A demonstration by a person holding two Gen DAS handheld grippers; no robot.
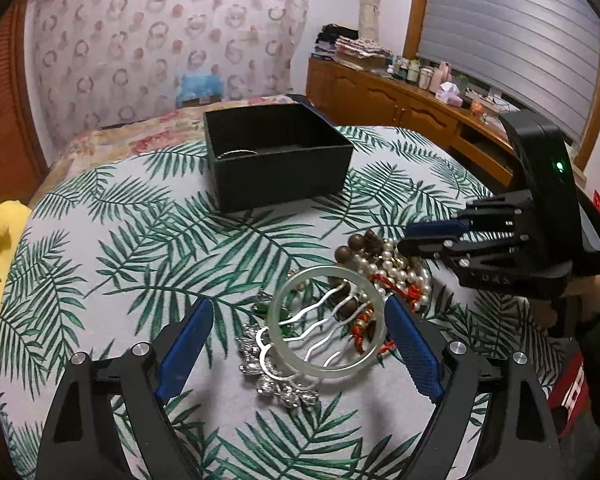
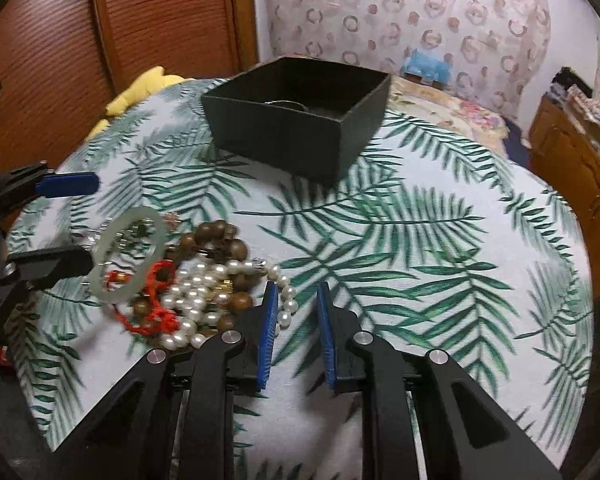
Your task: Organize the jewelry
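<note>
A pile of jewelry lies on the leaf-print tablecloth [image 1: 100, 240]: a pale jade bangle [image 1: 332, 322] [image 2: 130, 254], a silver hair comb [image 1: 278, 376], a pearl strand [image 2: 204, 296], brown wooden beads [image 2: 216, 240] and a red cord [image 2: 156, 312]. My left gripper [image 1: 298, 316] is open, its blue pads on either side of the bangle. My right gripper [image 2: 298, 300] is open and empty just right of the pearls; it also shows in the left wrist view [image 1: 416, 240]. A black open box [image 1: 276, 152] [image 2: 300, 116] stands farther back with a thin metal ring inside.
A yellow plush [image 1: 0, 232] lies at the table's left edge. A floral bedspread [image 1: 140, 132] is behind the table. A wooden dresser [image 1: 400, 100] with bottles runs along the right wall.
</note>
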